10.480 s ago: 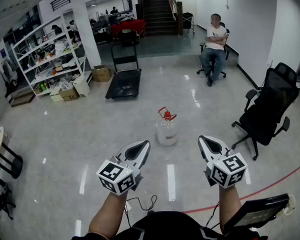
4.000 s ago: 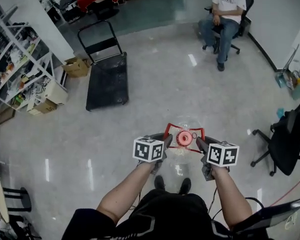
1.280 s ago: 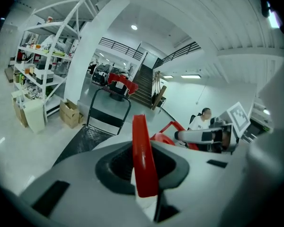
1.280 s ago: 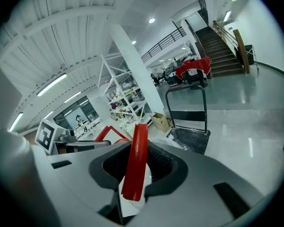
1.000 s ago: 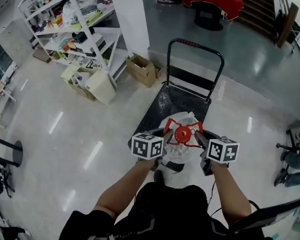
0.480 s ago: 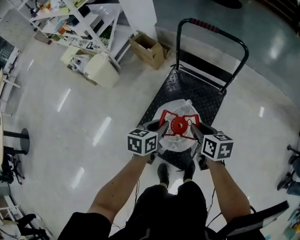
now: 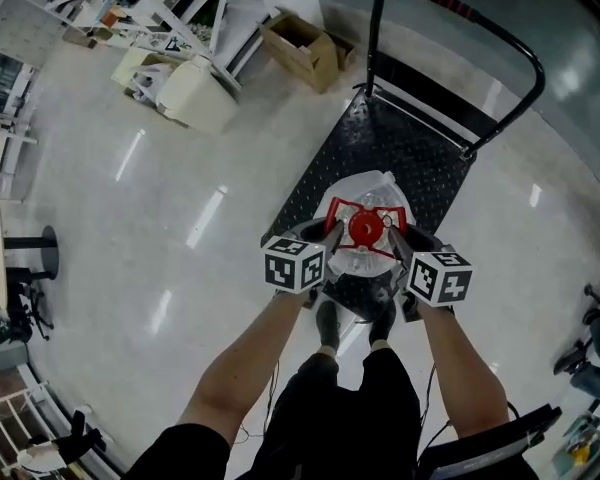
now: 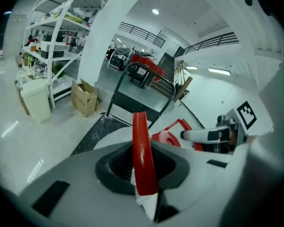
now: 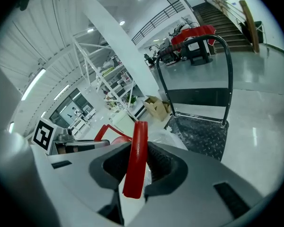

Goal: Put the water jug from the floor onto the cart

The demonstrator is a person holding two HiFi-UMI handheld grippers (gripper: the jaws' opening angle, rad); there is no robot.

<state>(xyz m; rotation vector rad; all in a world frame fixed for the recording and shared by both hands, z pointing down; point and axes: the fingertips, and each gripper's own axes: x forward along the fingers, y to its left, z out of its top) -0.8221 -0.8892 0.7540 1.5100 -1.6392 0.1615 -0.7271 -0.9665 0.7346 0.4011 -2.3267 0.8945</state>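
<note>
water jug [image 7: 352, 264] over cart [image 7: 412, 136], red handle [image 8: 143, 160] sides clamped in left claw [image 7: 329, 238], right claw [image 7: 393, 242]

1. Left gripper [image 7: 323, 240], frame centre: grey jaws behind a white cube [image 7: 294, 265] printed with black square markers.
2. Right gripper [image 7: 397, 245], beside it: same grey build, matching marker cube [image 7: 440, 278].
3. In the gripper views, pale grey shells surround dark ribbed pads [image 8: 114, 167].
4. Person, lower centre: black clothing [image 7: 350, 418], black shoes [image 7: 327, 323].

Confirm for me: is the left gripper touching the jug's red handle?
Touching. The left gripper view shows the left gripper with its jaws closed on the red handle, the strip pinched between both pads with no gap.
</note>
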